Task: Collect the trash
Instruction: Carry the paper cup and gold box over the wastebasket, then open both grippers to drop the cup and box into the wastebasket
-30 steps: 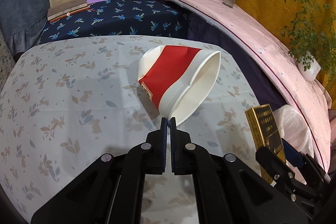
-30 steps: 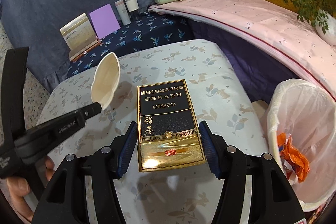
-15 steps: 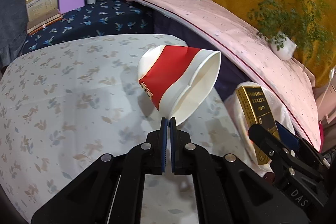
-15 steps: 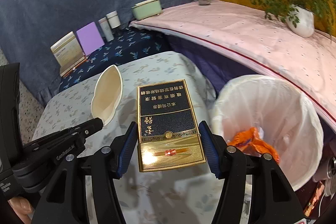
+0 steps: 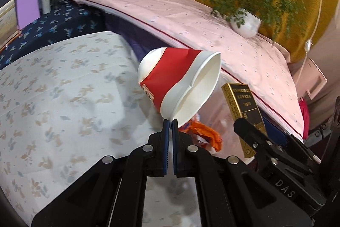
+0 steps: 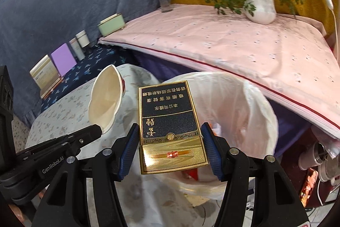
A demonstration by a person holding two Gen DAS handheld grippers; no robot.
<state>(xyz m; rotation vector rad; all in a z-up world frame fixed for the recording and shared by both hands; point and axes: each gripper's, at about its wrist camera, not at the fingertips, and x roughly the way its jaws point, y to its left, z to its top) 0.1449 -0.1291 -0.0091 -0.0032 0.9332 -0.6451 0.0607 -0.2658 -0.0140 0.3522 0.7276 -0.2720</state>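
1. The cup is pinched by its rim in the nearly shut left gripper, over the table edge by the bin.
2. The box is clamped across its width by the half-open right gripper, above the bin mouth.
3. The thin rim hold could slip, so the cup may fall short.
4. Both loads hang near each other; room seems tight.

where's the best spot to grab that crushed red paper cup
By the rim. The paper cup is dented and its mouth squashed flat, so one wall fits between nearly closed pads, while the wide body would crumple further. Come from the open-mouth side, one pad inside and one outside the lip. The left claw holds it just so, pinching the lowest edge of the rim.
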